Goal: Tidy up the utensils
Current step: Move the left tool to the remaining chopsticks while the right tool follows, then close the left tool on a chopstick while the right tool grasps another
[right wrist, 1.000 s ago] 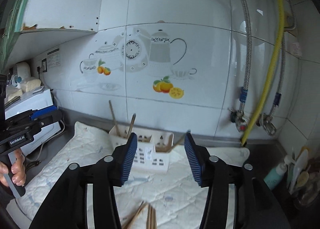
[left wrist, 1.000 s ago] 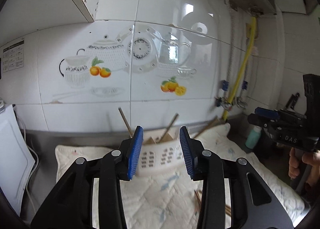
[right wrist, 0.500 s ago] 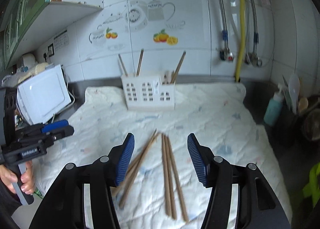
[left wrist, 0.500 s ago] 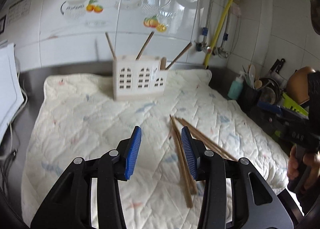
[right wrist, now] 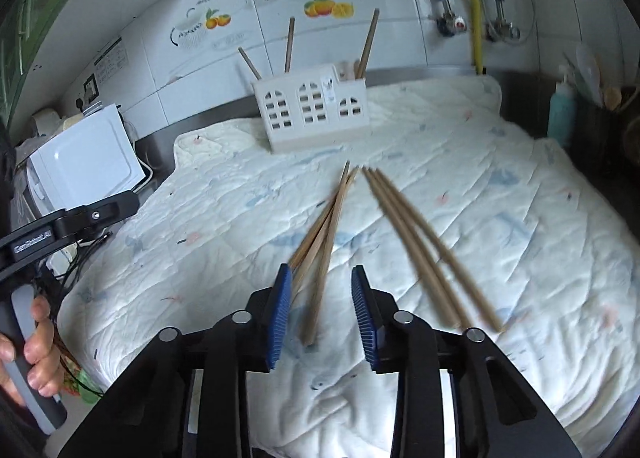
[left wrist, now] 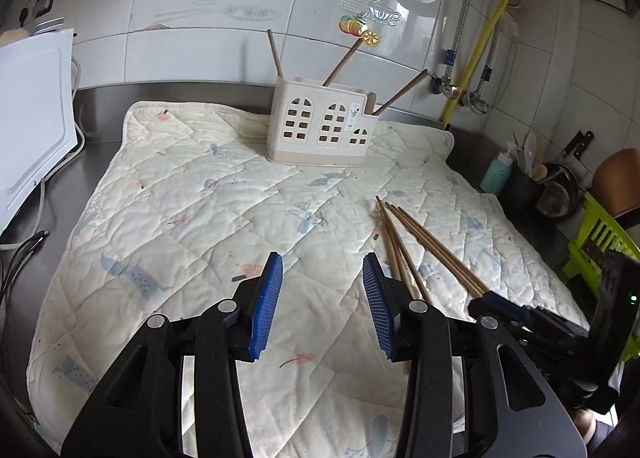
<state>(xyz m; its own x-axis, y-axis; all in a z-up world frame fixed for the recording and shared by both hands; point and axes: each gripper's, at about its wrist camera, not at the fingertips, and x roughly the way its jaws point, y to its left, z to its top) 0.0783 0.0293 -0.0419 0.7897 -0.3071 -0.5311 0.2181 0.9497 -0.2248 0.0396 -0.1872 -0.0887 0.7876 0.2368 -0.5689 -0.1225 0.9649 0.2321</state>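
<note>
- Loose thin brown wooden chopsticks (right wrist: 320,258) lie in two fans on the quilted cream cloth (right wrist: 500,217), well short of the white plastic window-cut utensil holder (right wrist: 312,109), which has three sticks upright.
- Right gripper (right wrist: 320,310) has dropped from wall level; jaws just narrowed round the left fan, pads not yet touching — pick-up looks imminent.
- Left gripper (left wrist: 322,302) also lower now, spread, nothing between the jaws, beside the sticks.

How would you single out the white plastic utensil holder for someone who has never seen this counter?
Find the cream quilted mat covering the steel counter. At its far edge, near the tiled wall, stands the white plastic utensil holder. Unlike the loose wooden chopsticks lying flat, it is upright, house-shaped with arched window cutouts.
</note>
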